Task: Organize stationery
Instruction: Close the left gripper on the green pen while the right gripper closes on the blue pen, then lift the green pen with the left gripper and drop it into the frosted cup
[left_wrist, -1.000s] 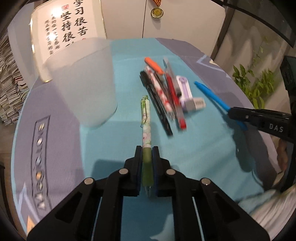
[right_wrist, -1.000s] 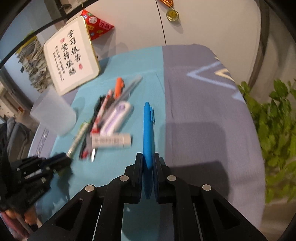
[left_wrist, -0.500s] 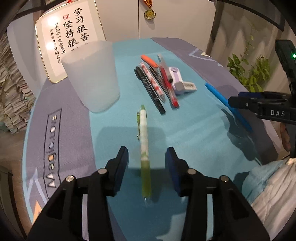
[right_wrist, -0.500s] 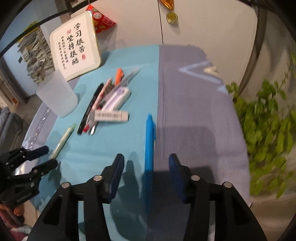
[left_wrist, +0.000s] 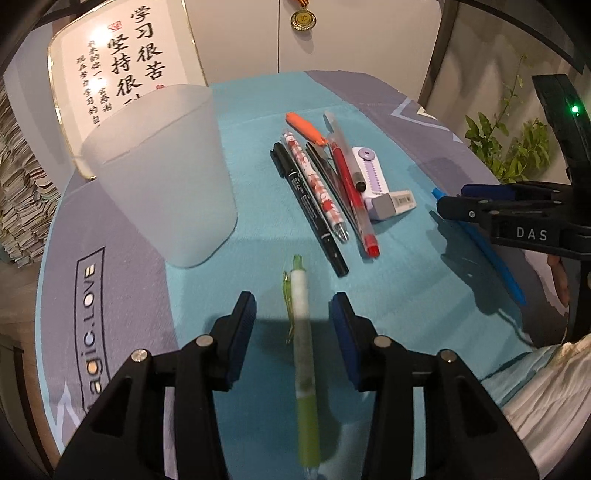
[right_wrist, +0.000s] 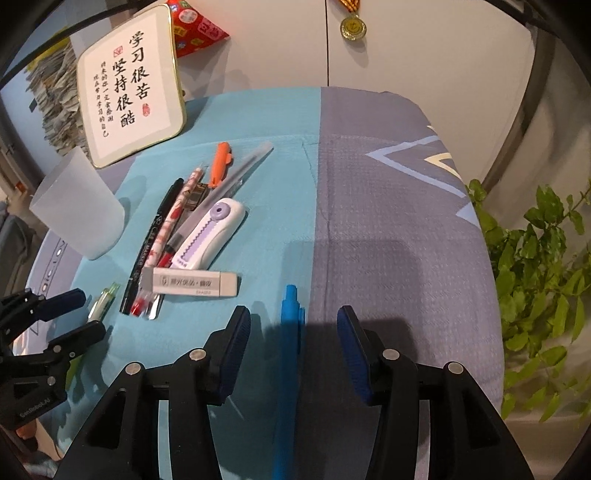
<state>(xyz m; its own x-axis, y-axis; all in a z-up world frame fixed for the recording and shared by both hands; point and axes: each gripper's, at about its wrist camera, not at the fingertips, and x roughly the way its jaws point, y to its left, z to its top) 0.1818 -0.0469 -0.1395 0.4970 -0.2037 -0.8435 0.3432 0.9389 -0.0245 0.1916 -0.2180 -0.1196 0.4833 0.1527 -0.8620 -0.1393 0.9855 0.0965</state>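
A: Left gripper (left_wrist: 293, 317)?
B: Fingers spread wide; green gel pen (left_wrist: 303, 354) lies loose between them on the teal cloth (left_wrist: 258, 96), touching neither pad.

A: Right gripper (right_wrist: 293, 332)?
B: Also released; blue pen (right_wrist: 290, 354) lies between its fingers. Frosted cup (left_wrist: 162, 173) stands near the cloth's left edge, the other pens mid-cloth.

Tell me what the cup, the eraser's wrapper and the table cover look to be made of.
Cup: probably frosted translucent plastic; it is milky and the framed sign behind shows faintly through its rim.
Eraser: the sleeve looks like printed paper or thin card, matte, with a grey end sticking out.
Table cover: woven fabric, matte; a fine grid weave and soft creases show.
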